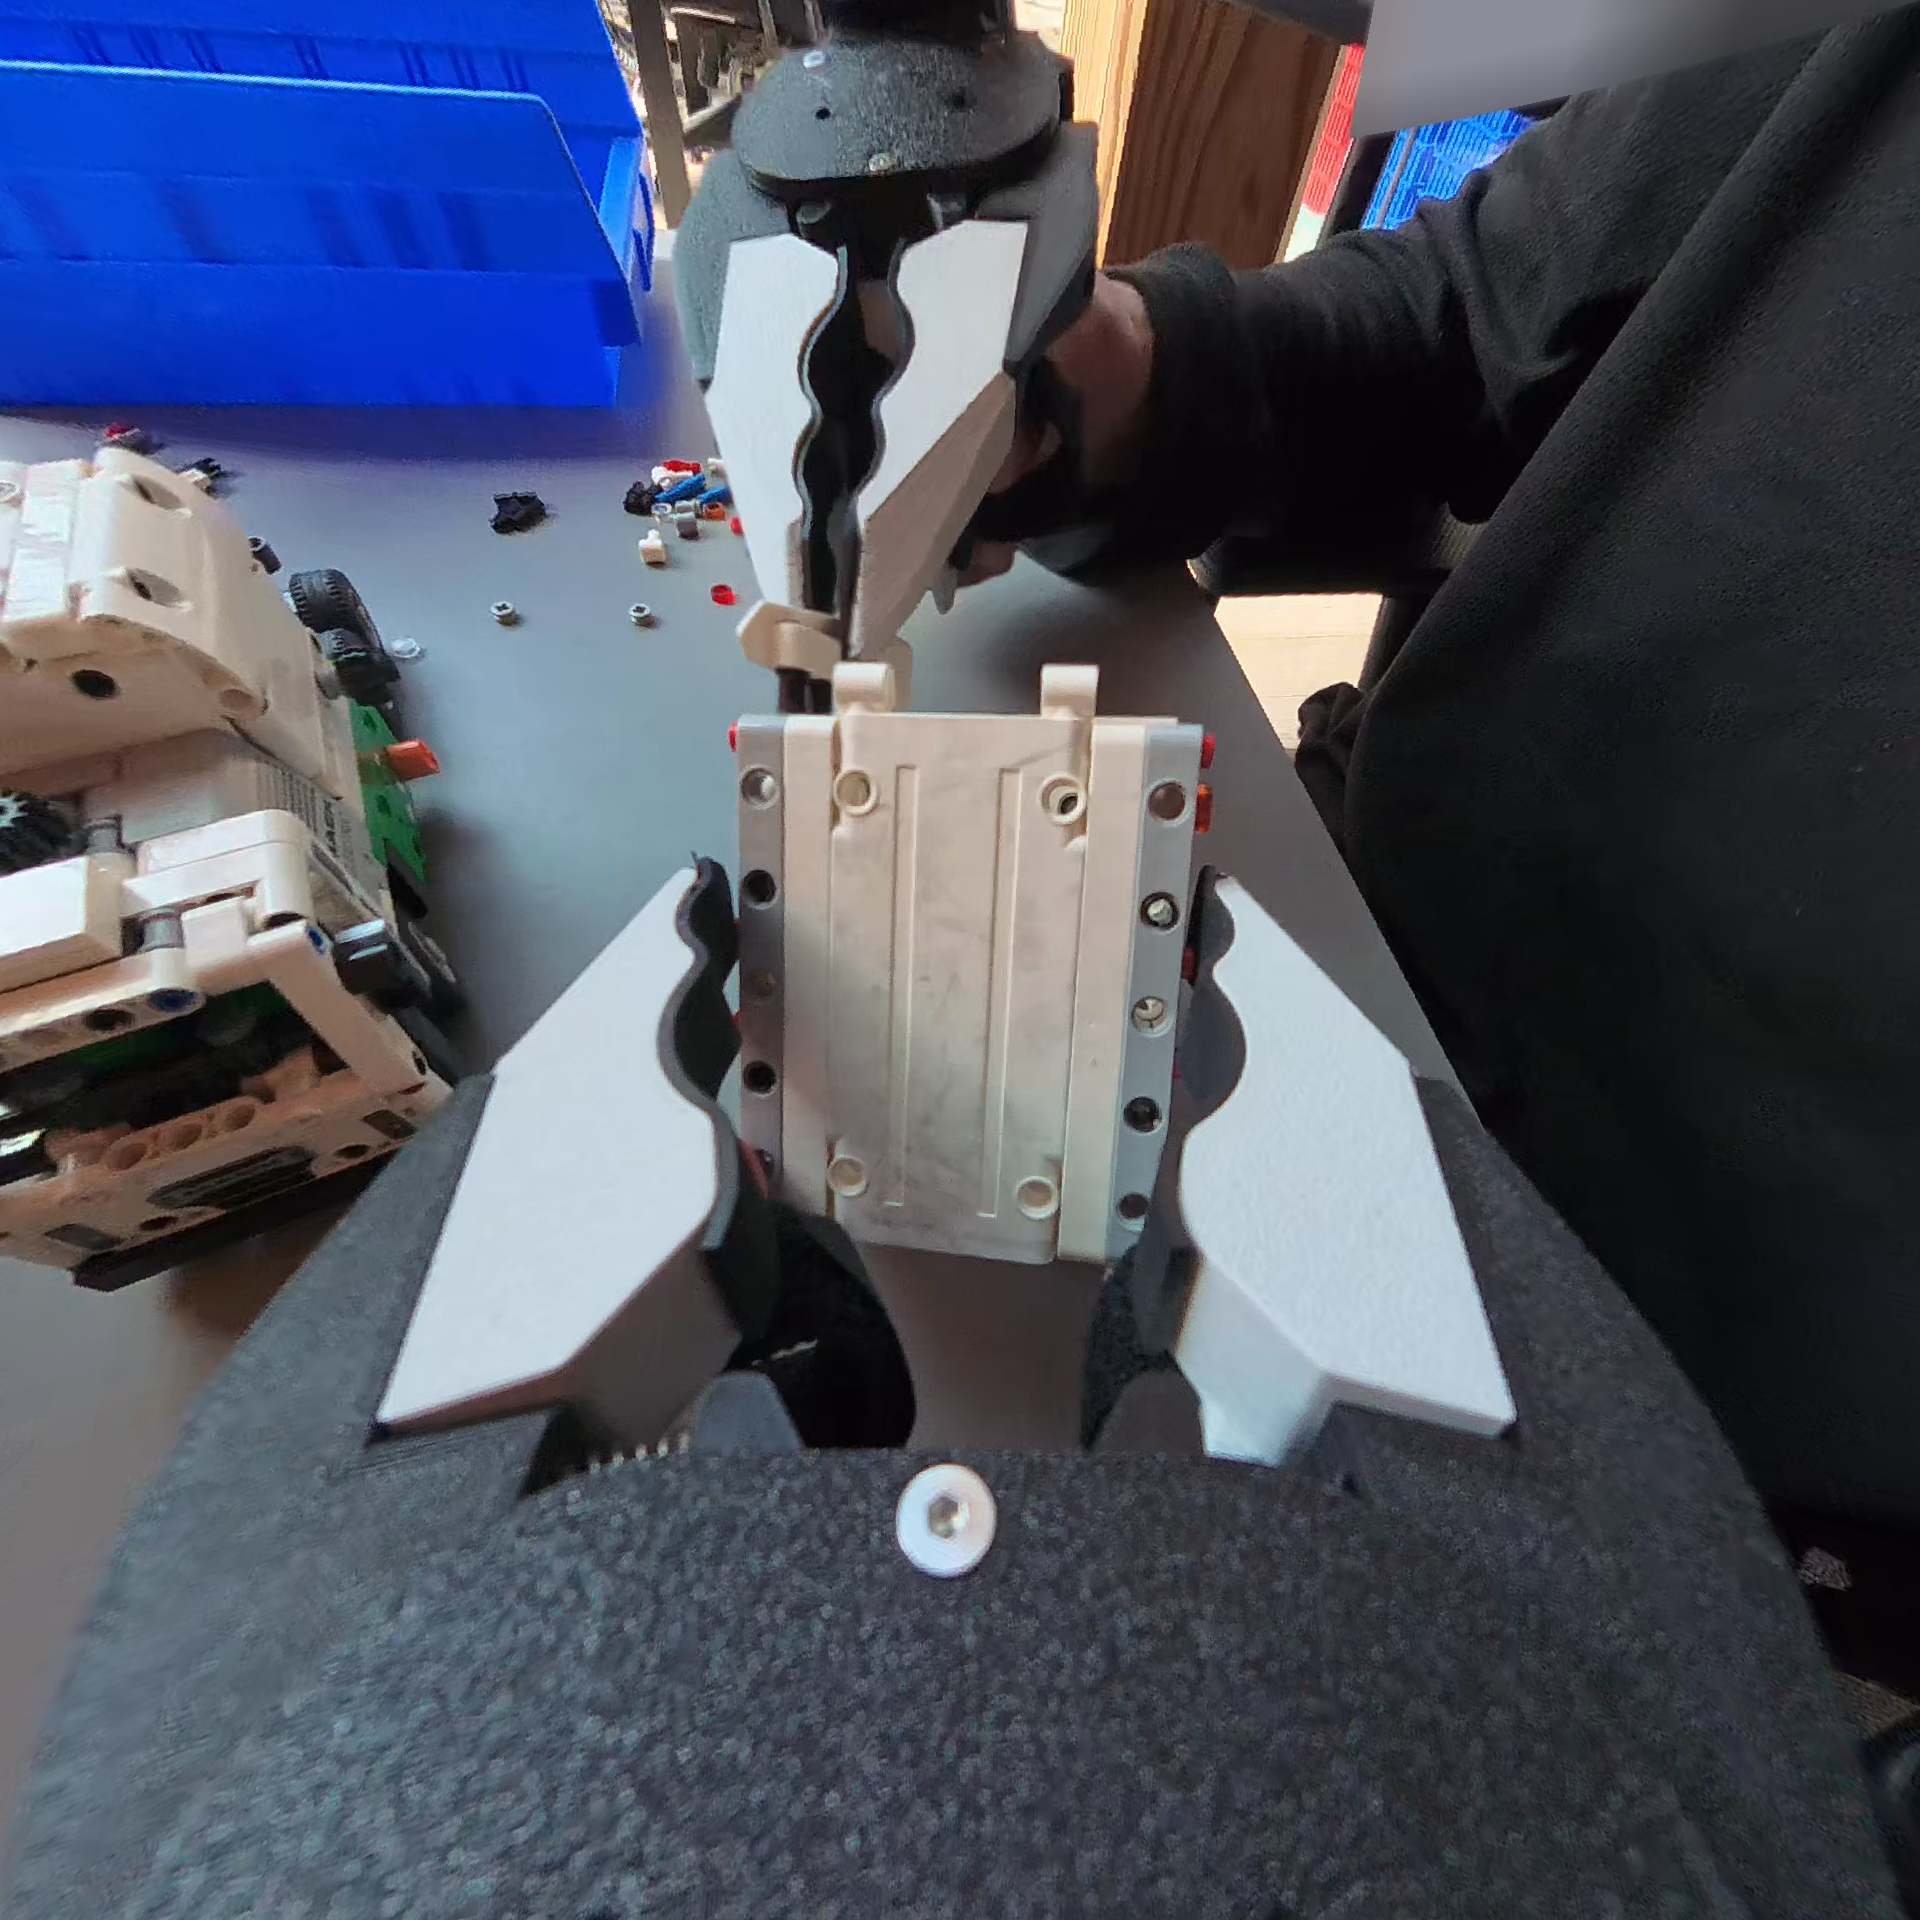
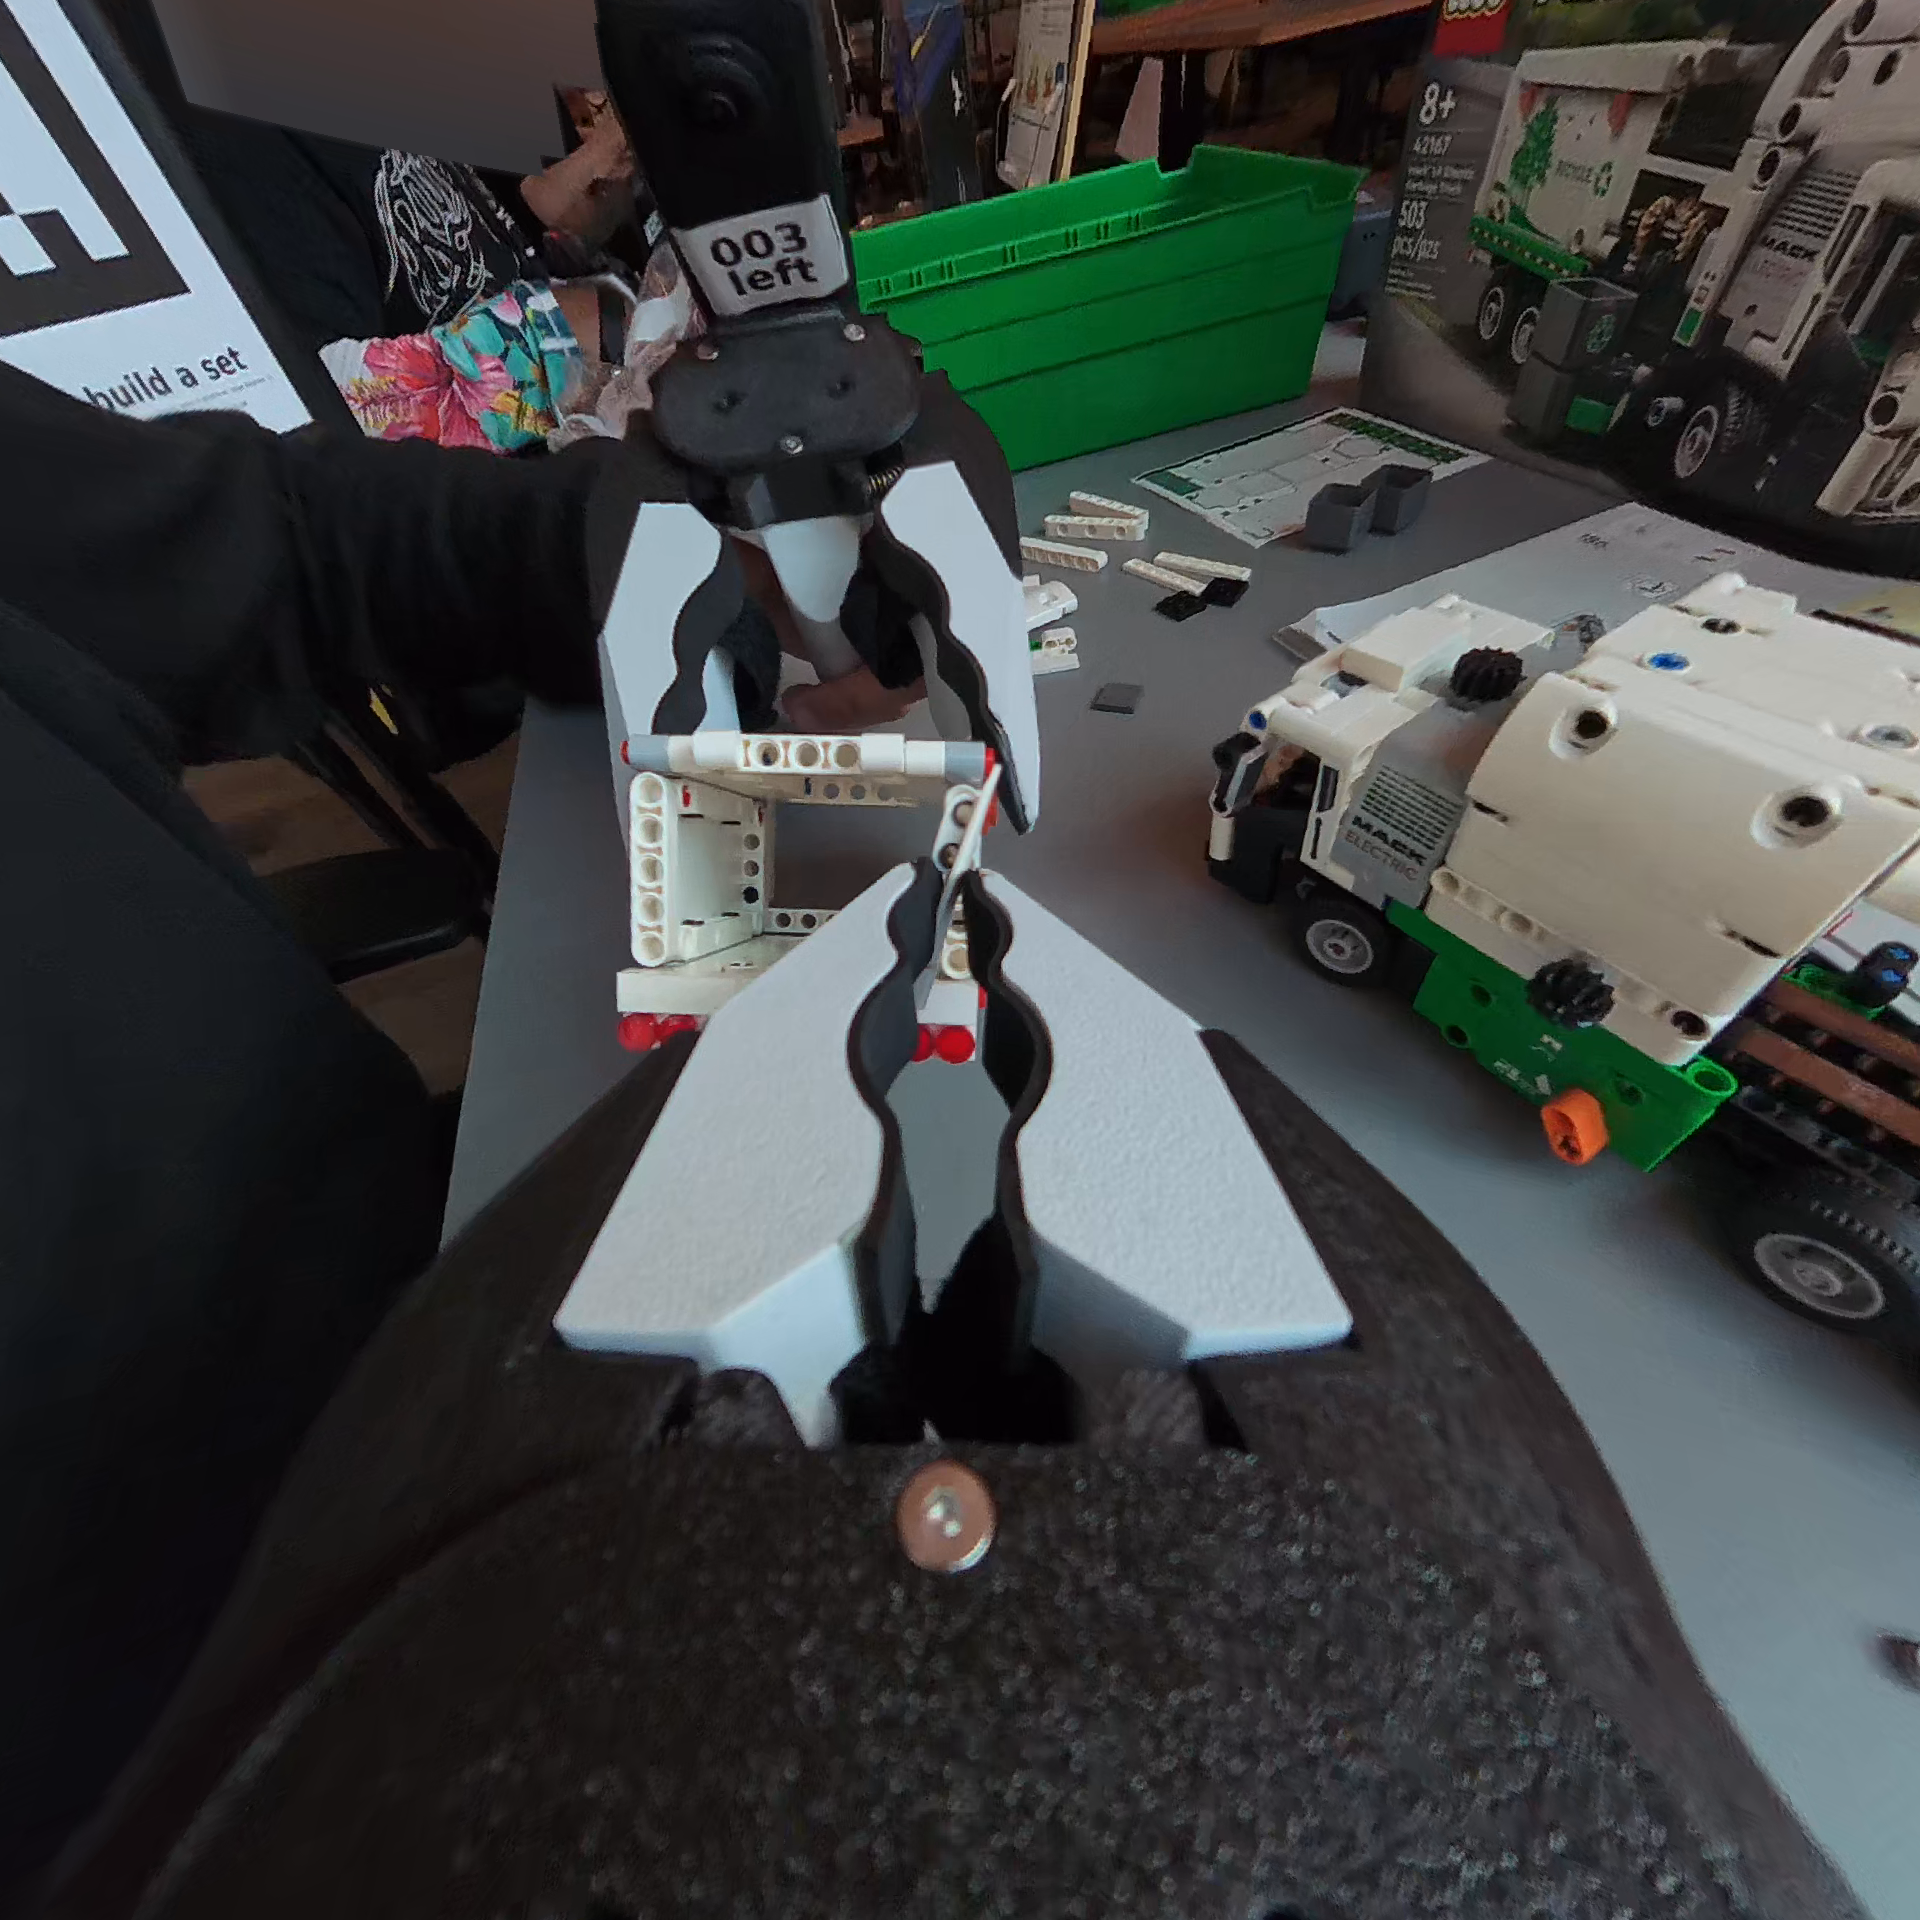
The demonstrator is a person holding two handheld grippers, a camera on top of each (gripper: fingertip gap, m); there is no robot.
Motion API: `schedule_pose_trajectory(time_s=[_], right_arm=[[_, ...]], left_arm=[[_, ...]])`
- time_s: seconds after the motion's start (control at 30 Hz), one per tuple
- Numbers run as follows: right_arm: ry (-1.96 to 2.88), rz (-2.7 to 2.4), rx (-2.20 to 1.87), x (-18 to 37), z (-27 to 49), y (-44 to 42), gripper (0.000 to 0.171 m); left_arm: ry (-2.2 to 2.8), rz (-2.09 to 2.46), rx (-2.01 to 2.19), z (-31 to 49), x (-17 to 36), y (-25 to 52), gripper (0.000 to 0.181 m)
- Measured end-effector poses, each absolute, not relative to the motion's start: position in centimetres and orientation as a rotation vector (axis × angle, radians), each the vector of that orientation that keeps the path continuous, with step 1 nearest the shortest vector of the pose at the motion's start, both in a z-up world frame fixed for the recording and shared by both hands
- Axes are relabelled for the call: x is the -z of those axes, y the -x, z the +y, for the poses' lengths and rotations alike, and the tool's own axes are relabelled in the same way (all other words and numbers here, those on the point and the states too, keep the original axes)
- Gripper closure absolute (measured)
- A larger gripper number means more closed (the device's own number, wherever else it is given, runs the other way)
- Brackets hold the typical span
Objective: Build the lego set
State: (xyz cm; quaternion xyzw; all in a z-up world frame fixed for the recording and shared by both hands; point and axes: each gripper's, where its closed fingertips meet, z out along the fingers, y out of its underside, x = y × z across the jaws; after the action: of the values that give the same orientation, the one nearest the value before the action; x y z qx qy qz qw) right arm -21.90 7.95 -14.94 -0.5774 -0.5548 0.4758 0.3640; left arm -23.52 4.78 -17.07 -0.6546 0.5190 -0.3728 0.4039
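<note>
My left gripper (image 1: 958, 894) is shut on a white and grey lego panel assembly (image 1: 951, 987), gripping its grey side beams and holding it upright above the table. In the right wrist view the left gripper (image 2: 831, 769) holds the top of this box-like assembly (image 2: 707, 873), which has red pins at its bottom. My right gripper (image 2: 940, 883) is shut on a small thin white connector piece (image 2: 961, 831) at the assembly's upper corner. In the left wrist view the right gripper (image 1: 842, 634) pinches that piece (image 1: 784, 634) at the panel's top left edge.
A partly built white and green lego truck (image 2: 1558, 831) stands on the grey table (image 2: 1143, 831), also seen left of my left gripper (image 1: 177, 831). Loose pieces (image 1: 675, 499) (image 2: 1101, 540), a blue bin (image 1: 312, 208), a green bin (image 2: 1101, 281), a booklet (image 2: 1299, 473) and the set's box (image 2: 1662, 260) lie behind. The table edge (image 2: 488, 935) is close. The grippers' ends are close to 5 cm from one another.
</note>
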Motion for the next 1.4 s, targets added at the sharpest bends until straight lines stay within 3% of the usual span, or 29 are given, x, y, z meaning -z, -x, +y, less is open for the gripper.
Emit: schedule_pose_trajectory(time_s=[1.03, 1.4], right_arm=[[1.528, -2.032, -0.673, 16.0, 7.7, 22.8, 0.169], [1.427, -1.891, -0.941, 16.0, 8.3, 24.5, 0.168]], left_arm=[[1.591, 1.341, 0.944, 4.5, 17.3, 24.9, 0.096], [1.613, 1.297, 0.951, 5.1, 17.2, 26.3, 0.097]])
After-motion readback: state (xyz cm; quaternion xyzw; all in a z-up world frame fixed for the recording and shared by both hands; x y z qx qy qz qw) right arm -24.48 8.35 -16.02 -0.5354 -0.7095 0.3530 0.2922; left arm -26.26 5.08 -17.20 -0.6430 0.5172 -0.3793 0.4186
